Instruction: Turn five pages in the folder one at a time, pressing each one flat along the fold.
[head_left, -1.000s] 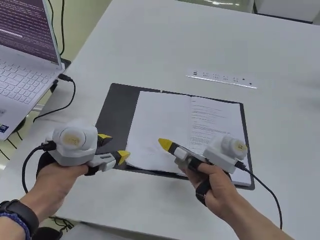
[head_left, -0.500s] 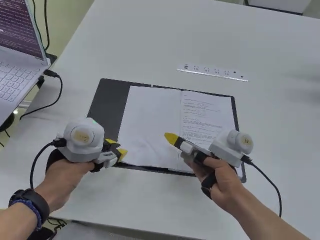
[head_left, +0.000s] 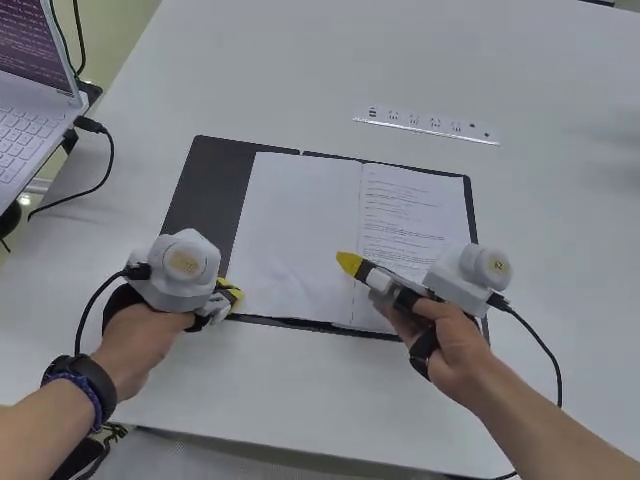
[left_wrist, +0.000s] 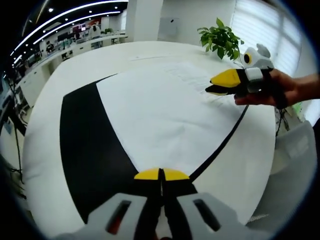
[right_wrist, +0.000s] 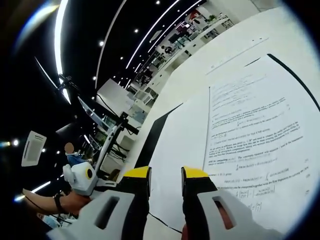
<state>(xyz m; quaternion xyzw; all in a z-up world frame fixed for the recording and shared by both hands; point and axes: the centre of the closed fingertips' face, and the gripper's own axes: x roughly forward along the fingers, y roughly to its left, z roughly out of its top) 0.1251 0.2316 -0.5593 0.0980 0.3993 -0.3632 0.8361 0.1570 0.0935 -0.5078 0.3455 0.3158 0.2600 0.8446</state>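
Lying open on the desk (head_left: 300, 70): folder (head_left: 205, 195). Jaws closed and empty, left hand-held gripper (head_left: 228, 297) sits at its near edge. Jaws slightly parted, right hand-held gripper (head_left: 348, 263) hovers by the fold.

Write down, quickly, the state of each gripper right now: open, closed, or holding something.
Left gripper: closed, nothing between the jaws.
Right gripper: open, holding nothing.

The left hand (head_left: 148, 338) is gripping the left gripper (head_left: 229, 296) at the near left, with its jaws pressing together and its tips pointing right. The right hand (head_left: 447, 342) is holding the right gripper (head_left: 348, 263) at the near right, angling it left and slightly far, with its jaws standing narrowly parted. Both hands are sitting level and well apart.
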